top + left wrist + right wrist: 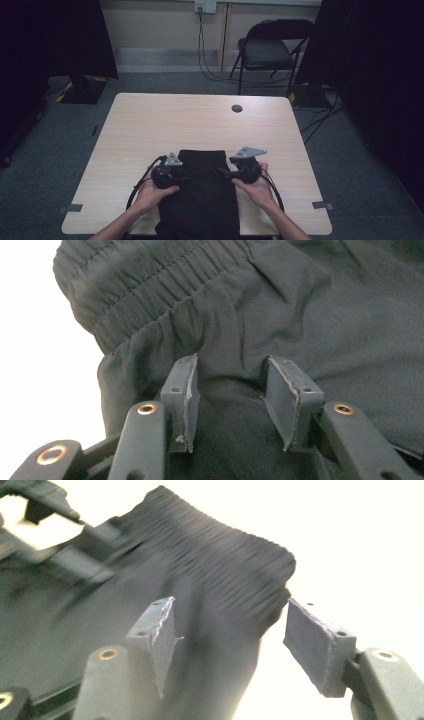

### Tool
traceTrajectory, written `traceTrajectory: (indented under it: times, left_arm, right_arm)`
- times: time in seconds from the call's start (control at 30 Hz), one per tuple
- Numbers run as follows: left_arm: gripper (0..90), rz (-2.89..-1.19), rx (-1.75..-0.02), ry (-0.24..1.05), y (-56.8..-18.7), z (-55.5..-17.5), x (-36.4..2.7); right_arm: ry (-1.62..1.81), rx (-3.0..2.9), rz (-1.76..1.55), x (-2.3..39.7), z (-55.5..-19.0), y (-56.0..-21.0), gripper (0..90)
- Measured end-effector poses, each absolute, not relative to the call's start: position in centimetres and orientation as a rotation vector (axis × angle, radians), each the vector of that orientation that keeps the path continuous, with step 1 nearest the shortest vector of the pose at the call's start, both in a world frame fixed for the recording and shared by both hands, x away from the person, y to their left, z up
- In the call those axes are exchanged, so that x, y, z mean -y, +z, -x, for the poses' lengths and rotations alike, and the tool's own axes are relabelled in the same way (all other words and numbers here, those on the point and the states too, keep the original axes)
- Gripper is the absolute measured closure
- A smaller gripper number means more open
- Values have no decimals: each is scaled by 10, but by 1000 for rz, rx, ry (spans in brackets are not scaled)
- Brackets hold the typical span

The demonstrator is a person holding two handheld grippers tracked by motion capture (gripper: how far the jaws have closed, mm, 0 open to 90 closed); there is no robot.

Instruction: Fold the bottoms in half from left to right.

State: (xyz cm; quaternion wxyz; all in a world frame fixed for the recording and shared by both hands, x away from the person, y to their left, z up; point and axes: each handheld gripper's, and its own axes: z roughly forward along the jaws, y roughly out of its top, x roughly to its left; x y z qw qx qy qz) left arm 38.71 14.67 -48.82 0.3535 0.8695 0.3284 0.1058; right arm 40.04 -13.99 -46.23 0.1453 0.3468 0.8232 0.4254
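Pale wood worktop fills a dim room, and black shorts lie flat at its near edge, waistband away from the person. Thin, limp and light, the fabric will likely sag and slide, so the gathered elastic waistband looks the firmest hold. Left tongs stand apart over cloth just below that band, nothing pinched. Right tongs gape at the waistband's corner, pads clear. From above, both flank the shorts; stitching appears close up.
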Motion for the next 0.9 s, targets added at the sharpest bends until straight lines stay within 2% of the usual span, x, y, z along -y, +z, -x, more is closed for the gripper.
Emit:
traceTrajectory:
  times: [0.17, 0.27, 0.6, 0.73, 0.9]
  left_arm:
    - [562, -2260, -838, 269, -488, -379, -148]
    - [562, -2248, -830, 248, -488, -380, -151]
    - [515, -2214, -845, 214, -480, -387, -154]
    - [467, -2098, -849, 282, -463, -389, -164]
    - [446, -2037, -941, 274, -460, -405, -183]
  right_arm:
    - [1254, -2341, -1089, 133, -435, -474, 337]
    - [1244, -2373, -1104, 124, -444, -487, 351]
    - [1201, -2385, -1064, 117, -436, -501, 351]
    - [1193, -2392, -1059, 117, -435, -499, 351]
    - [1154, -2423, -1031, 116, -431, -486, 308]
